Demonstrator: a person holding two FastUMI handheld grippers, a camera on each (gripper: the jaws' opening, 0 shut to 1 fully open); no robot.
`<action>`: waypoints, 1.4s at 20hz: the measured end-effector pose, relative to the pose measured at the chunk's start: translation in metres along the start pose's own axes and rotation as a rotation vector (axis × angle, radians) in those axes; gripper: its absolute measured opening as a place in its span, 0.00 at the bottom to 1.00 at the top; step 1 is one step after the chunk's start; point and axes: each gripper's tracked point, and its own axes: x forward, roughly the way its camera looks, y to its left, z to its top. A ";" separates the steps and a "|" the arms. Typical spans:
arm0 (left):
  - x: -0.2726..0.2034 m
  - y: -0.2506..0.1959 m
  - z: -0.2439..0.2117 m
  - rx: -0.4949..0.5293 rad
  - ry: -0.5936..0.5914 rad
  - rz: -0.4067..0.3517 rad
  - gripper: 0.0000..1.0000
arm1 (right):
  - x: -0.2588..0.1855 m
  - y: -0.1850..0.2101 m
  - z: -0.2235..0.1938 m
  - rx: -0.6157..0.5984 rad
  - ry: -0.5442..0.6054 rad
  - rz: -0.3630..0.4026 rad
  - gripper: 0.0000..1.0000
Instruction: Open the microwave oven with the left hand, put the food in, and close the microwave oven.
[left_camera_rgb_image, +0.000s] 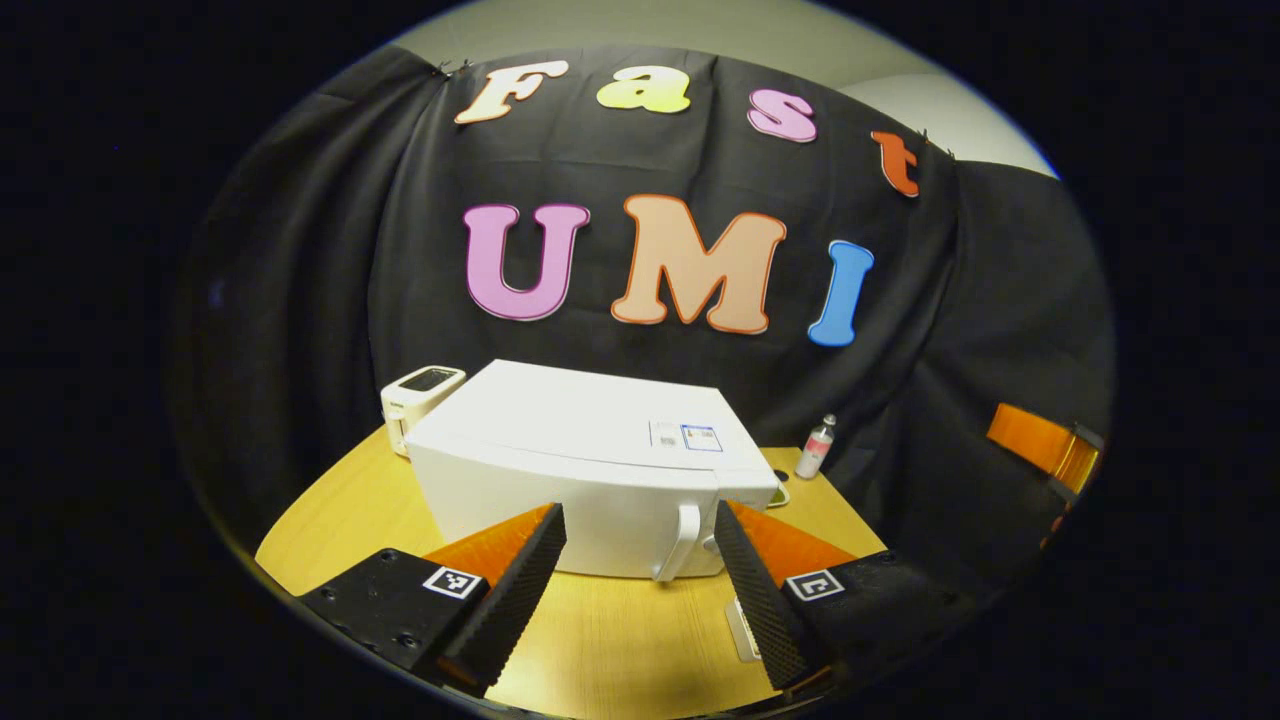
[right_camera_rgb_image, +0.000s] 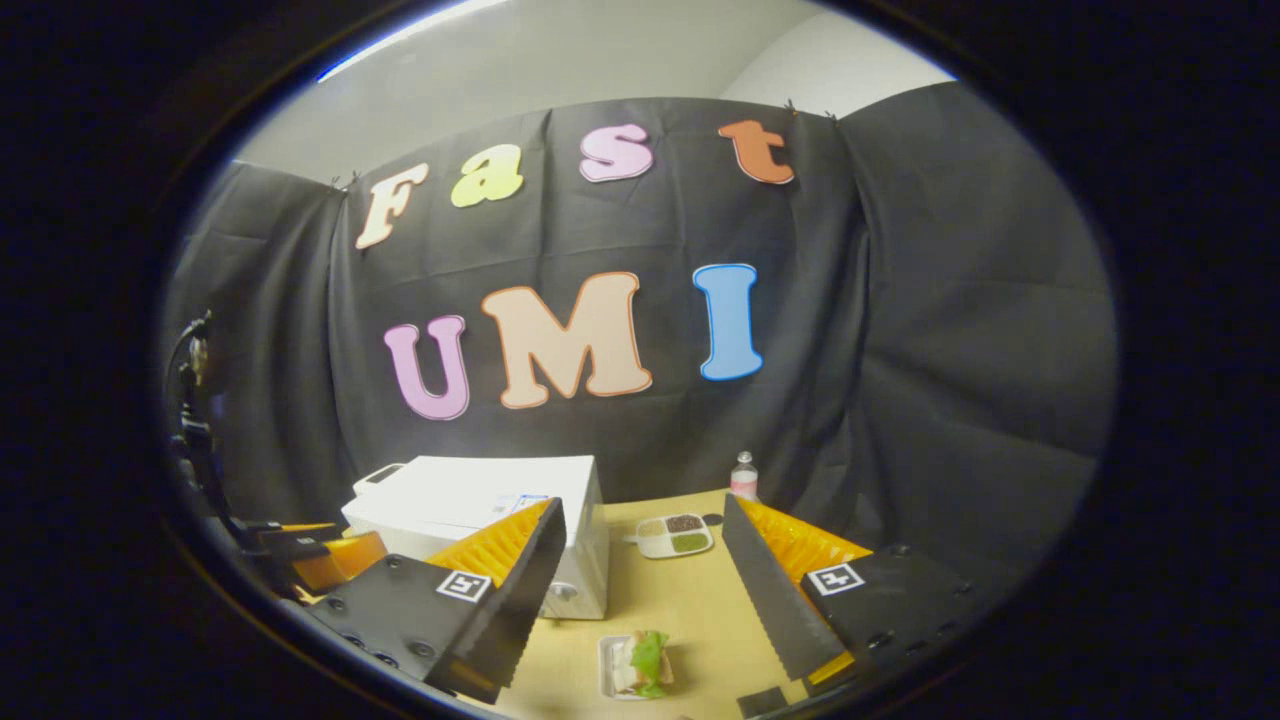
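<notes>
Two grippers hang above a wooden table (right_camera_rgb_image: 690, 600), both with fingers spread wide and holding nothing. In the left gripper view, the left gripper (left_camera_rgb_image: 640, 580) points slightly downward at the front of the white microwave oven (left_camera_rgb_image: 590, 460), whose door is closed. Bare tabletop shows between its fingers, and the door's white handle (left_camera_rgb_image: 682, 542) stands just inside the right-hand finger, apart from it. A small white object lies on the table beside that finger, partly hidden, and I cannot tell what it is.

In the right gripper view, the right gripper (right_camera_rgb_image: 645, 590) is tilted down over the table to the right of the oven. The food, a sandwich with green lettuce (right_camera_rgb_image: 645, 662) on a small white tray, lies near the table's front edge, below and between the spread fingers, not touched. Open tabletop runs from it toward the back. The oven's right front corner sits just behind the left-hand finger. At the far left of this view the other gripper (right_camera_rgb_image: 320, 560) shows partly, in front of the oven.

Farther back, a divided white dish (right_camera_rgb_image: 675, 535) with three fillings rests to the right of the oven. A small clear bottle (left_camera_rgb_image: 816, 447) stands near the table's rear edge against the black cloth. Behind the oven's left rear corner sits a small white device (left_camera_rgb_image: 420, 395).
</notes>
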 end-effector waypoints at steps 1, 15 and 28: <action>0.006 -0.003 -0.011 0.012 0.032 -0.005 0.95 | 0.000 -0.005 -0.002 0.001 0.005 -0.009 0.91; 0.099 -0.022 -0.150 -0.042 0.422 -0.033 0.94 | -0.007 -0.032 -0.035 0.007 0.095 -0.062 0.92; 0.177 -0.023 -0.175 -0.004 0.464 -0.006 0.68 | 0.000 -0.040 -0.047 0.011 0.137 -0.052 0.92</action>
